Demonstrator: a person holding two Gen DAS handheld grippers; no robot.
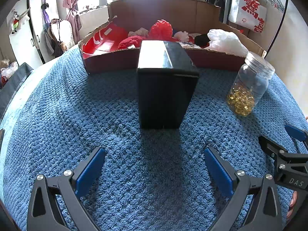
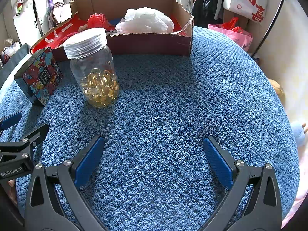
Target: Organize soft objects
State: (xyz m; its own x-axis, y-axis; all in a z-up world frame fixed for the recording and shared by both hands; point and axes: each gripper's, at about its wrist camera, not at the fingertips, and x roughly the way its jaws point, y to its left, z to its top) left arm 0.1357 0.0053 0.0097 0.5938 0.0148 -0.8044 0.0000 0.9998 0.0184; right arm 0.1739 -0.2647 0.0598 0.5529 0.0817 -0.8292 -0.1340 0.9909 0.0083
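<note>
- The left hand-held gripper [image 1: 154,163] is held wide, nothing between its blue pads, low over the blue knitted blanket [image 1: 115,115] covering the surface
- The right hand-held gripper [image 2: 154,154] is likewise spread wide and empty, with bare blanket ahead of it
- The soft objects, among them a red knitted ball [image 1: 161,29] and a crumpled white mesh bundle [image 2: 146,20], are seen lying inside the open brown cardboard box [image 2: 150,44] at the far edge
- On the blanket only hard things are left: a dark rectangular box with a floral face [image 2: 41,76] and a clear plastic jar part-filled with amber beads [image 2: 94,69], standing near each other
- The gathering step is judged finished or nearly so, no soft item being visible outside the cardboard box
- Any next move would call for a long forward reach over the floral box and jar without tipping them
</note>
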